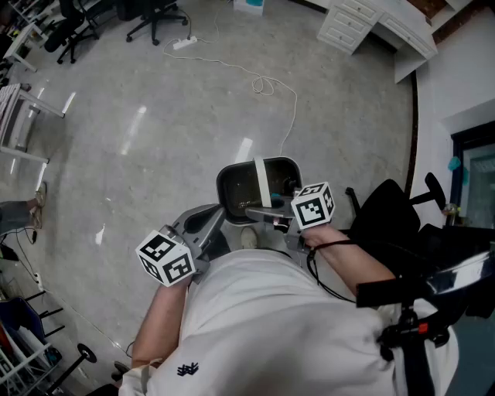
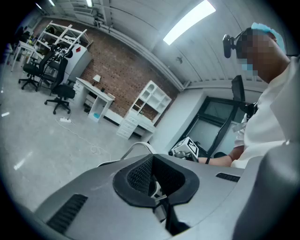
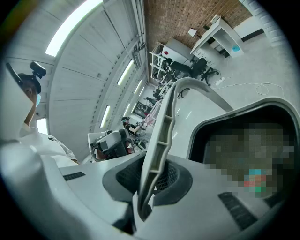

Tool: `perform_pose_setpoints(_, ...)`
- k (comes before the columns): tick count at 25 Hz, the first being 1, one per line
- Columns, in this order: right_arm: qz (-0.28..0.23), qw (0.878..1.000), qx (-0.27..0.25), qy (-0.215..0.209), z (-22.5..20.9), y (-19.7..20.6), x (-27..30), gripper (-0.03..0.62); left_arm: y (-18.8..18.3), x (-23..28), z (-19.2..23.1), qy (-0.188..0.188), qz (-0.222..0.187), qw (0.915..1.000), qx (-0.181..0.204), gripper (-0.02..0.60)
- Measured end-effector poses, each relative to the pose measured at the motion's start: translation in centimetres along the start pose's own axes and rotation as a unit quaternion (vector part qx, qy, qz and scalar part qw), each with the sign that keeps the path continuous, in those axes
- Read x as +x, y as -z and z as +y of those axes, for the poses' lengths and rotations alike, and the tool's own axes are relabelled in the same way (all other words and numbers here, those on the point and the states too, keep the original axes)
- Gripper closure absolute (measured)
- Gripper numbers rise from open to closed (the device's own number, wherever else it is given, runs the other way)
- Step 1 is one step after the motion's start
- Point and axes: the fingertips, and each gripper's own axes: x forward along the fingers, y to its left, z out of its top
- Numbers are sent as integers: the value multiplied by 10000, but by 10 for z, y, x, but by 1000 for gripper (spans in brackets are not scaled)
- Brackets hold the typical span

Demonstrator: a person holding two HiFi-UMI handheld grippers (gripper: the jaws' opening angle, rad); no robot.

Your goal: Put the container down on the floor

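Observation:
A dark grey container [image 1: 241,188] with a white handle [image 1: 261,182] hangs above the grey floor, in front of the person's body. My right gripper [image 1: 268,210] is shut on that handle; the right gripper view shows the handle [image 3: 161,136] clamped between the jaws and the container's rim [image 3: 234,116] just beyond. The inside of the container is blurred over. My left gripper [image 1: 210,220] is held beside the container's near left side, apart from it. In the left gripper view its jaws [image 2: 154,180] are closed together with nothing between them, and the handle's arch [image 2: 138,146] shows past them.
A white cable [image 1: 269,85] and a power strip [image 1: 184,43] lie on the floor ahead. Office chairs [image 1: 155,15] stand at the far left, white drawers [image 1: 352,23] at the far right. A black chair [image 1: 394,220] stands close on the right.

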Motion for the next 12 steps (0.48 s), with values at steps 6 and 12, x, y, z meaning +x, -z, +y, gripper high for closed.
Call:
perform_pose_setpoints(6,-96,9999,-24,74,-4,8,-30,568,8,13,-19,4,100,9999,50,572)
perform_pose_setpoints(12,-121,9999,11,67,-16,3,-36,568,3,19,-17,-33,61,9999,89,572)
